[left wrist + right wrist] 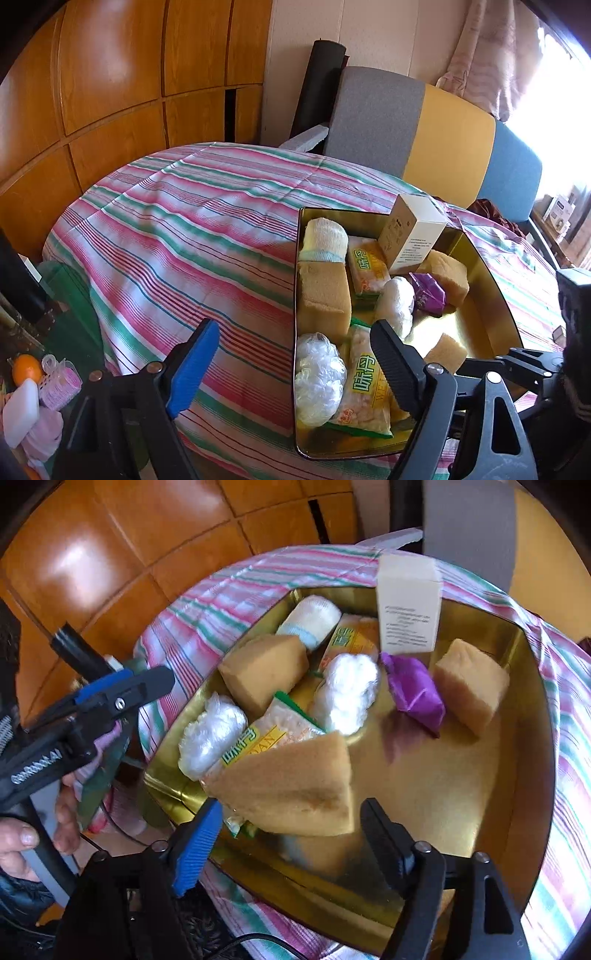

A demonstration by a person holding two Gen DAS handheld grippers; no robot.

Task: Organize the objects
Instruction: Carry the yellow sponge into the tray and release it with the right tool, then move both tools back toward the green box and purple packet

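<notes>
Striped cloth (177, 236) covers the counter; its whole left stretch lies bare, nothing loose left on it in either view. Judging by that, the gathering is close to finished.

Gold tin tray (491, 295) sits on the cloth at right and holds everything seen. Left half packed, right half still mostly bare gold floor.

Contents, big to small:
- white carton (413, 236), upright at the far rim
- large sponge block (323, 295) against the left wall, a second sponge block (448, 278) at far right
- sponge wedge (291, 786) nearest the right claw, tilted, resting on a yellow snack packet (255, 738); not settled flat
- another yellow snack packet (365, 269) further back
- rolled white sock (325, 236) in the far left corner
- two clear plastic bundles (319, 376), (395, 299)
- purple sachet (428, 293) beside the carton

Right claw (291, 843) hangs over the tray's near edge, jaws apart, wedge just ahead of them but not pinched: looks released. Left claw (295, 354) stands spread wide over the tray's left rim, gripping nothing.

Left to do, as I read it: little beyond straightening. The cluttered side area at far left (33, 387) holds an orange, a white bar and pink items; whether they belong to the job I cannot tell.
</notes>
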